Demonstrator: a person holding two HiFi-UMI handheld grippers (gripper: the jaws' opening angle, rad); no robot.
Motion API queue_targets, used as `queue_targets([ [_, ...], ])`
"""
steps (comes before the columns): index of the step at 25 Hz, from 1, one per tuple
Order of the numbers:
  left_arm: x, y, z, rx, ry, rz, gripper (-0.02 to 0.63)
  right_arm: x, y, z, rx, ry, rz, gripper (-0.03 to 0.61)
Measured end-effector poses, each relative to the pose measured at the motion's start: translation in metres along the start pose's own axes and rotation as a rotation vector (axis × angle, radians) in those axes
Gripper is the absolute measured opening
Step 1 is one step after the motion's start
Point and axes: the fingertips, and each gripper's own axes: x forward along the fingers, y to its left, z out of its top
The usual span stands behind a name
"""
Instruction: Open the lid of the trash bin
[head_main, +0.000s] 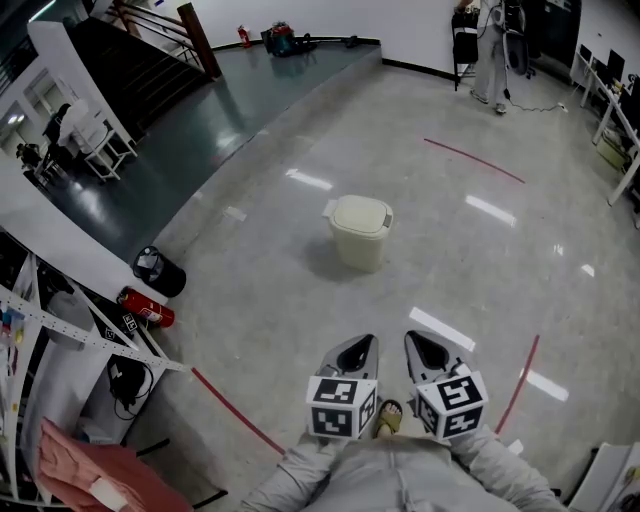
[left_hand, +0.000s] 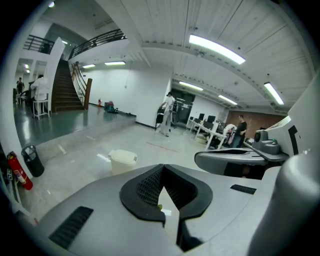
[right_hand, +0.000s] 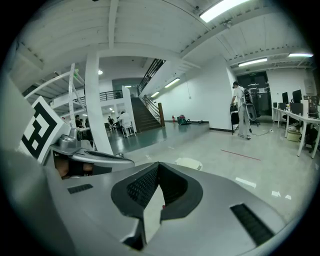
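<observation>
From the head view, the cream trash bin (head_main: 360, 232) stands out on the open middle of the grey floor (head_main: 480, 260), lid down, well apart from both tools. The left gripper (head_main: 364, 342) and right gripper (head_main: 414, 338) hang side by side low in the picture, above the person's lap, pointing towards the bin. Near the floor's left edge lie a red fire extinguisher (head_main: 147, 308) and a small black bin (head_main: 158, 271).

In the left gripper view, the jaws meet at their tips with nothing between them (only bare floor shows through the gap behind). The trash bin (left_hand: 122, 161) sits on the floor beyond, a little left of the jaw line; the right gripper (left_hand: 230, 159) shows at the right.

In the right gripper view, those jaws are likewise together and empty, and just the bin's pale lid (right_hand: 189, 163) peeks over them
</observation>
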Motion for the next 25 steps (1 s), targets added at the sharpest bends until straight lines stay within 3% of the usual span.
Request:
queue_targets([
  [16, 0.053, 0.007, 0.032, 0.017, 0.002, 0.042, 0.005, 0.037, -0.046, 0.011, 0.009, 0.028, 0.054, -0.006],
  [25, 0.111, 0.048, 0.067, 0.026, -0.001, 0.044, 0.005, 0.093, -0.083, 0.035, -0.002, 0.032, 0.019, -0.006],
])
